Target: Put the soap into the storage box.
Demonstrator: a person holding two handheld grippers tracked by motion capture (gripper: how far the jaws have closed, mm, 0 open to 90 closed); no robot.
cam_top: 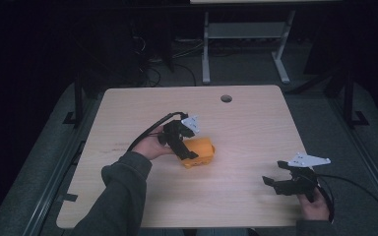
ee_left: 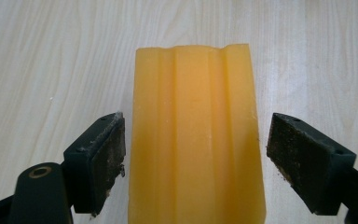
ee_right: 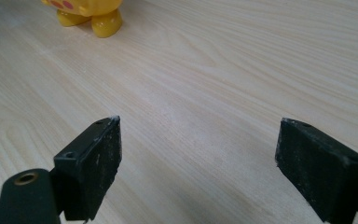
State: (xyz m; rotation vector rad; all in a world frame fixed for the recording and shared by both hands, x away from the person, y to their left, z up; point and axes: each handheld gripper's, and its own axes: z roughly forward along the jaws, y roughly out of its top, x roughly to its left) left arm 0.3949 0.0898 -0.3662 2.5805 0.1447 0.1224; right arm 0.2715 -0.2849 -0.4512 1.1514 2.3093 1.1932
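An orange-yellow toy [cam_top: 203,149] lies on the wooden table [cam_top: 256,128] a little left of centre. My left gripper [cam_top: 187,152] comes down over it, held in a hand at the left. In the left gripper view the toy's smooth ridged surface [ee_left: 193,93] sits between the two black pads [ee_left: 107,158], with a thin gap on each side; that left gripper [ee_left: 196,135] is open. My right gripper [cam_top: 271,183] hovers open near the front right of the table, jaws wide apart and nothing between them [ee_right: 198,144]. Its view catches the toy's feet and red spots [ee_right: 91,14] far off.
A round cable hole [cam_top: 226,98] lies near the table's far edge. Beyond the table stands the grey frame of another desk [cam_top: 205,49] on a dark floor. Black cables trail from both grippers.
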